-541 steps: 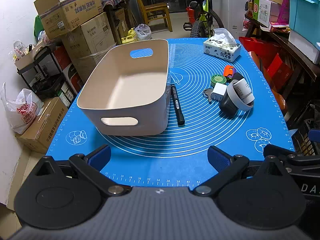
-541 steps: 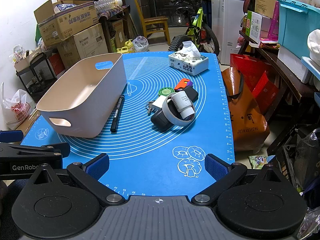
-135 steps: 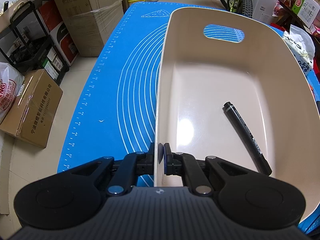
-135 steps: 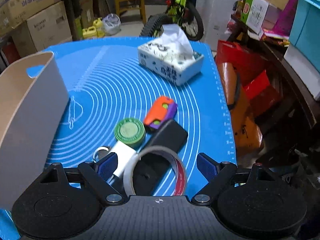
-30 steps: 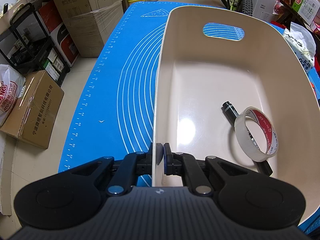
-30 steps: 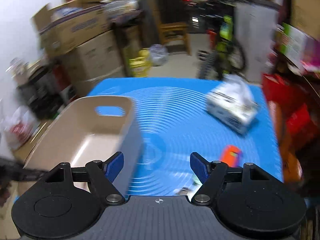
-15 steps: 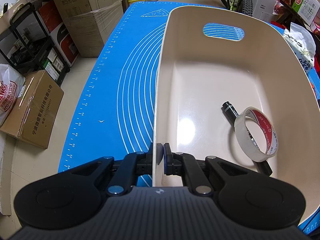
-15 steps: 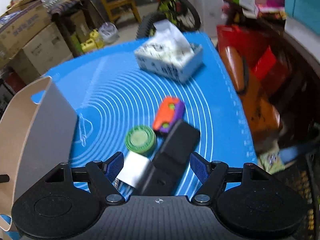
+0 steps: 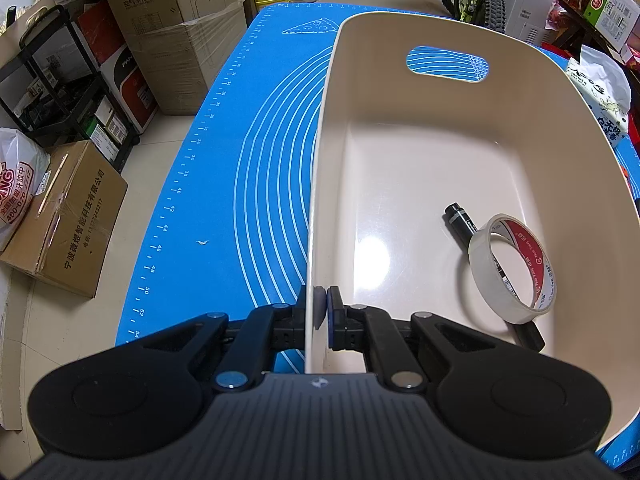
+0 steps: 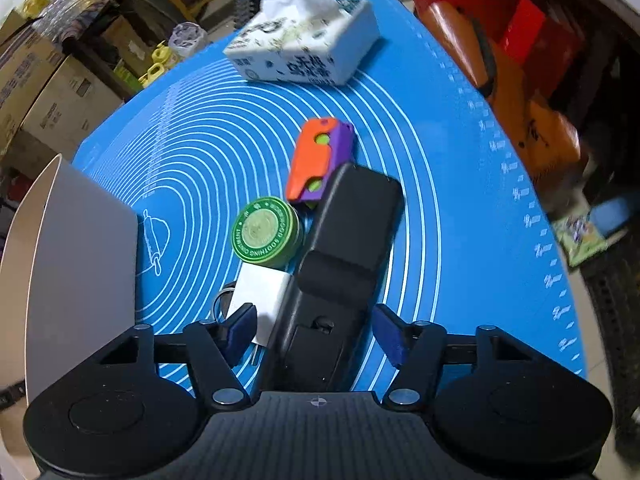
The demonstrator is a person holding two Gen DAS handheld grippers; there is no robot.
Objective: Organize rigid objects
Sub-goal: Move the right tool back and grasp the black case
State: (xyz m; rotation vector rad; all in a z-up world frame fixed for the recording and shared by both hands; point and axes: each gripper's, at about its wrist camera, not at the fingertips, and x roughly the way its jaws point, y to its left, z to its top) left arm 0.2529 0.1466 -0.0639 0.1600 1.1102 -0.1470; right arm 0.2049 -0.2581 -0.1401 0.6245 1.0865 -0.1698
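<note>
My left gripper (image 9: 321, 312) is shut on the near left wall of the beige bin (image 9: 320, 184). Inside the bin lie a black marker (image 9: 460, 218) and a roll of clear tape (image 9: 514, 268) leaning over it. My right gripper (image 10: 316, 330) is open, its fingers on either side of a long black device (image 10: 344, 256) on the blue mat (image 10: 440, 208). Beside the device lie a green round tin (image 10: 266, 232), an orange and purple toy (image 10: 318, 156) and a white adapter with a key ring (image 10: 260, 294). The bin's outer wall (image 10: 80, 264) shows at the left.
A white tissue box (image 10: 304, 50) stands at the far end of the mat. Cardboard boxes (image 9: 176, 32) and a black rack (image 9: 52, 92) stand on the floor to the left. Red and orange bags (image 10: 532, 80) hang past the mat's right edge.
My right gripper has dropped lower and closer over the black device, which now lies between its open fingers. The left gripper, the bin and its contents have not moved.
</note>
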